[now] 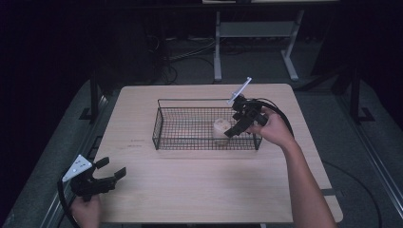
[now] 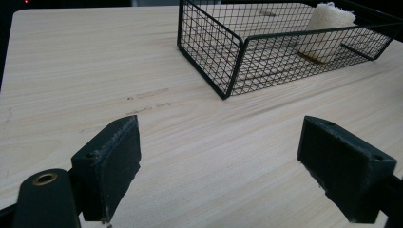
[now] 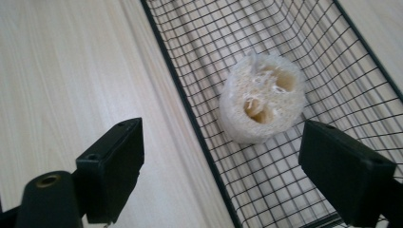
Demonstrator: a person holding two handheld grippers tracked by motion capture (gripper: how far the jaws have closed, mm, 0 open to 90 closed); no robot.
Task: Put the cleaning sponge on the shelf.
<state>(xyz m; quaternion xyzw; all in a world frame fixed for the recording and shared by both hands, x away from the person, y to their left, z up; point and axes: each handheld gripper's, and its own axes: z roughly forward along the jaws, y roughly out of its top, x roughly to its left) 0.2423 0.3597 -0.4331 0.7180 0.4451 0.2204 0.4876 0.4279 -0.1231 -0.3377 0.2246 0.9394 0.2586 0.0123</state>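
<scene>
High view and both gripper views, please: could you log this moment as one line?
loofah piece: upright in wire basket | right claw: open, over basket's right end, beside loofah | left claw: open, idle at table's near-left corner

pale wooden table (image 1: 190,190), wire basket (image 1: 164,118) on it

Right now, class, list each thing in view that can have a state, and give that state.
Left gripper: open, holding nothing, over bare table.
Right gripper: open, holding nothing, above the basket's rim.
Wire basket: upright, holds one loofah.
Loofah piece: standing on end inside the basket, ungripped.
</scene>
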